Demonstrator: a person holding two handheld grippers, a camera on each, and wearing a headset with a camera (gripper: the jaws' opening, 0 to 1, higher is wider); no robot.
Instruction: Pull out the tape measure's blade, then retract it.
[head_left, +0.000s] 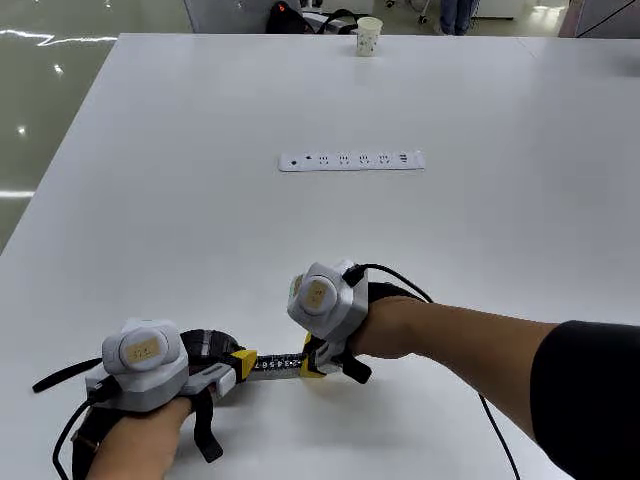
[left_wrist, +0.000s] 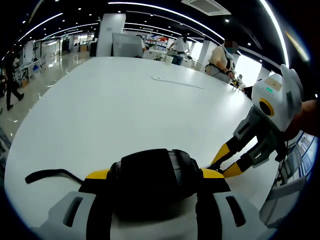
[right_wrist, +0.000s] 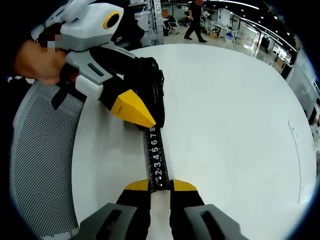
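Observation:
The black tape measure case (head_left: 206, 345) sits on the white table (head_left: 300, 220) near its front left, with my left gripper (head_left: 222, 358) shut around it. In the left gripper view the case (left_wrist: 152, 187) lies between the yellow pads (left_wrist: 97, 175). A short length of blade (right_wrist: 154, 155), numbered to about 8, runs from the case (right_wrist: 149, 90) to my right gripper (right_wrist: 160, 186), which is shut on the blade's end. In the head view the blade (head_left: 275, 365) spans the small gap to the right gripper (head_left: 312, 367).
A white power strip (head_left: 352, 161) lies mid-table and a paper cup (head_left: 369, 36) stands at the far edge. The case's black strap (left_wrist: 47, 175) trails on the table. A grey mesh chair (right_wrist: 40, 165) sits beside the table. People stand far off.

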